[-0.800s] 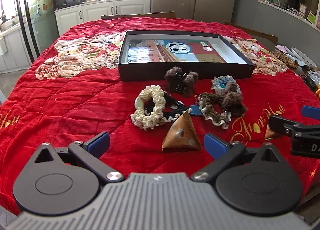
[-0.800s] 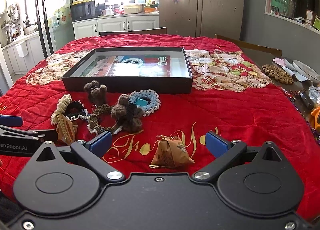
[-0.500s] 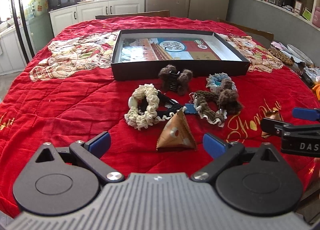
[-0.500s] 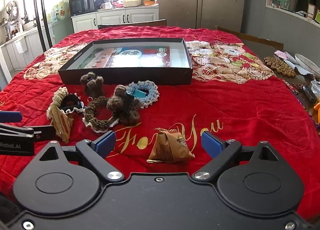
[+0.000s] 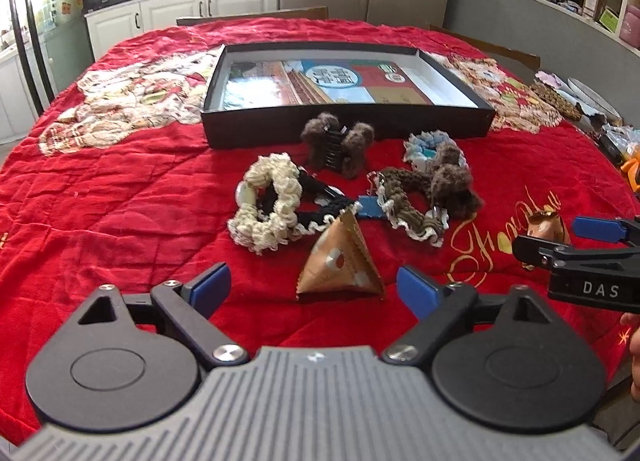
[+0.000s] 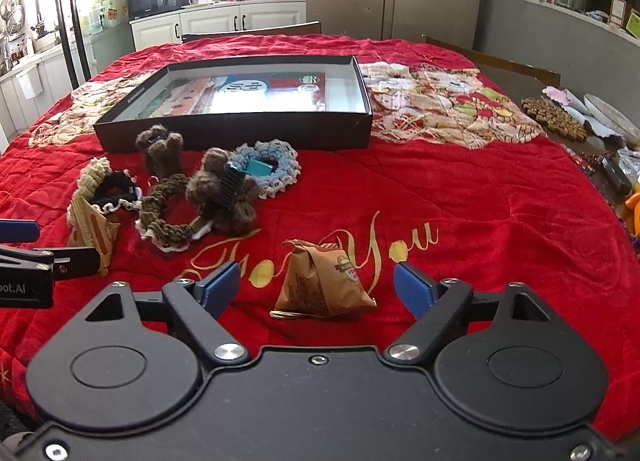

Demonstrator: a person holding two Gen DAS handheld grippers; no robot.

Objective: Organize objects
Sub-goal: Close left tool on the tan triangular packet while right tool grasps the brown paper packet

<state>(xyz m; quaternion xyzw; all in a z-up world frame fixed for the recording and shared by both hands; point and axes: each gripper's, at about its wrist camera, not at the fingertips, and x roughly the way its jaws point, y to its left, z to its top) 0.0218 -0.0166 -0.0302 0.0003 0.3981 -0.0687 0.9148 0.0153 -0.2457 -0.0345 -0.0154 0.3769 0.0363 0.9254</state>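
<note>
Left gripper (image 5: 310, 283) and right gripper (image 6: 318, 283) gaped empty; two tan pyramid-shaped paper packets (image 5: 340, 263) (image 6: 322, 283), one black shallow cardboard box (image 5: 344, 125), red quilted tablecloth (image 6: 480, 197), kitchen.

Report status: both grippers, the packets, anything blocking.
Left gripper open, pyramid packet ahead of its jaws. Right gripper open over brown packet. Neither held. Box beyond the hair ties; path clear.

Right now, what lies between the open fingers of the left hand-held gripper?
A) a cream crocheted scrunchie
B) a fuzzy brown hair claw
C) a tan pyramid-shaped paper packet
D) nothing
C: the tan pyramid-shaped paper packet sits on the red quilted cloth between the blue pads of the left hand-held gripper, untouched.
</note>
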